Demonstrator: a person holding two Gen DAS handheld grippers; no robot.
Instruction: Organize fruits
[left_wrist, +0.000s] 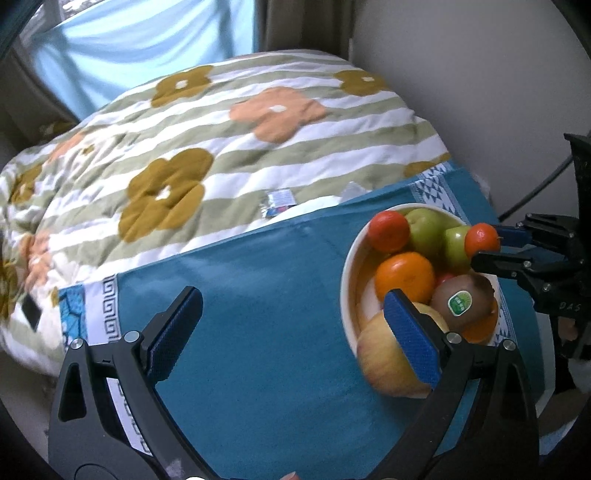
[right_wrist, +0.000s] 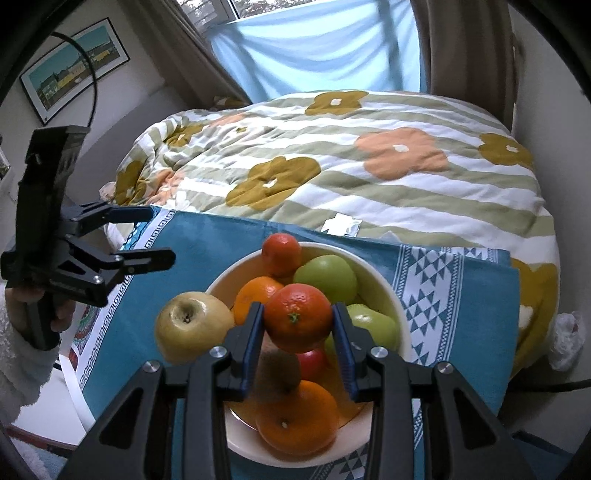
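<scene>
Most fruit sits in the bowl (right_wrist: 400, 328). The right gripper (right_wrist: 297, 321) has its fingers clamped on a mandarin (right_wrist: 297, 316), just above the bowl. A yellow apple (right_wrist: 190, 325) leans outside the rim, left of those fingers. The left gripper (left_wrist: 291, 328) tilts down over the blue cloth (left_wrist: 258, 280), fingers wide apart and empty.

A bed with a striped quilt (right_wrist: 369, 192) with big brown and orange flowers carries the things. A blue cloth (left_wrist: 266, 280) with white patterned ends lies on it. On the cloth sit a round cream bowl (right_wrist: 380, 280) and a yellow apple (right_wrist: 188, 325) just beside it. A small shiny packet (left_wrist: 277, 202) lies on the quilt.
</scene>
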